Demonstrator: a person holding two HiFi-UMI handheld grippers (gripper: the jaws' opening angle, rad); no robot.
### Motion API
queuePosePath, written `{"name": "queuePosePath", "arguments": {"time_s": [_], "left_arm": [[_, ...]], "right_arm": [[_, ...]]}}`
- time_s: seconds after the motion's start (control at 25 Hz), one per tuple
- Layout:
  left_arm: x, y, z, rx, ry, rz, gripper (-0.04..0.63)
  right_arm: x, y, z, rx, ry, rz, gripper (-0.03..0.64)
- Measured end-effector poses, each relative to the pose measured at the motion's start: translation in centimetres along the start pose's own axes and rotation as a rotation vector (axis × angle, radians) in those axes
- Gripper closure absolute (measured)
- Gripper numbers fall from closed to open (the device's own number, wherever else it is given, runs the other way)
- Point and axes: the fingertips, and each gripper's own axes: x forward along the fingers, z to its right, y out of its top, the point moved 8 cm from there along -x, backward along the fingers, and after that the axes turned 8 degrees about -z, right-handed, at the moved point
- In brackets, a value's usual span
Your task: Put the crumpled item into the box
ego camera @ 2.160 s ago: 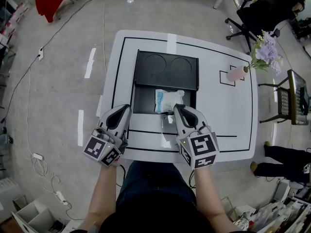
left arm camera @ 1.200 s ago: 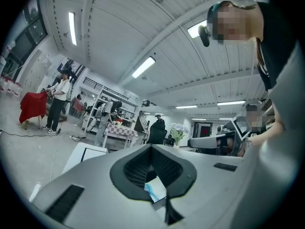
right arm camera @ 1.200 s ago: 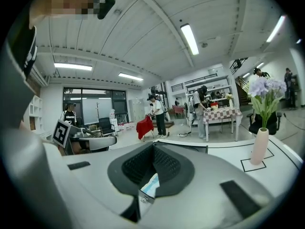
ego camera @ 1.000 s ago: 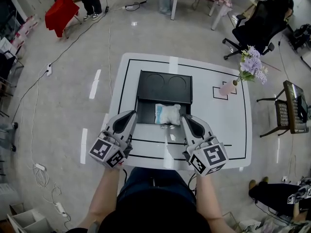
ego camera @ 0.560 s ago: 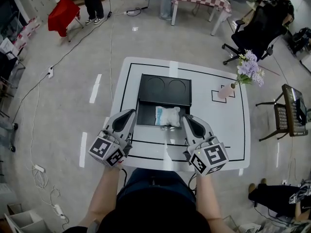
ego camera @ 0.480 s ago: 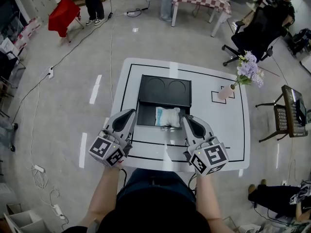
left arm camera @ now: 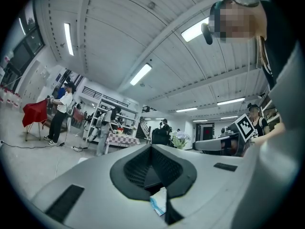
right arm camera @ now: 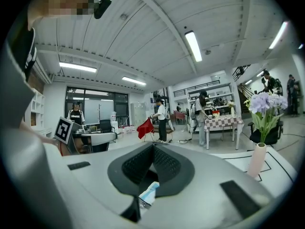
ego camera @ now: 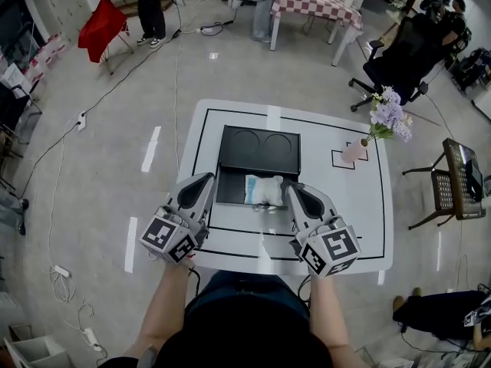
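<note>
Both grippers have lifted and drawn back toward the person since a couple of seconds ago, when the right gripper [ego camera: 291,191] had its tip at the crumpled item [ego camera: 265,189]. Now that white-and-blue wad lies apart from both tools, inside the open black box [ego camera: 229,190], toward its right side.

Each gripper's own view shows its jaws drawn together with nothing pinched. The left gripper [ego camera: 203,181] hangs near the box's left edge, and the right one sits just beside the near right corner.

To my eye the drop is made and this is the pulling-away. All that seems left is to clear the box without catching its rim. The raised lid [ego camera: 259,140], with its two round hollows, stands untouched behind.

The white table [ego camera: 345,221] is marked with black lines. A pink vase [ego camera: 354,153] of purple flowers [ego camera: 386,117] stands well to the right of the box. Around it are grey floor, trailing cables, a red cloth [ego camera: 98,23], a checked tablecloth [ego camera: 326,0] and a black office chair [ego camera: 399,52].
</note>
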Motion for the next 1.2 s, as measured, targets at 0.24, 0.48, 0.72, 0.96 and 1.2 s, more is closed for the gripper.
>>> {"name": "queuePosePath", "arguments": {"time_s": [0.24, 0.48, 0.72, 0.96, 1.2], "left_arm": [[0.4, 0.3, 0.0, 0.011, 0.001, 0.012, 0.594], [0.5, 1.0, 0.1, 0.017, 0.003, 0.025, 0.594], [0.8, 1.2, 0.1, 0.018, 0.002, 0.022, 0.595], [1.0, 1.1, 0.0, 0.020, -0.002, 0.021, 0.594], [1.1, 1.1, -0.1, 0.019, -0.002, 0.017, 0.595]], "right_arm": [[0.0, 0.2, 0.2, -0.008, 0.013, 0.010, 0.614], [0.0, 0.8, 0.3, -0.017, 0.021, 0.018, 0.614], [0.2, 1.2, 0.4, -0.020, 0.026, 0.022, 0.614], [0.4, 1.1, 0.5, -0.021, 0.029, 0.021, 0.614], [0.4, 1.1, 0.5, -0.019, 0.032, 0.019, 0.614]]}}
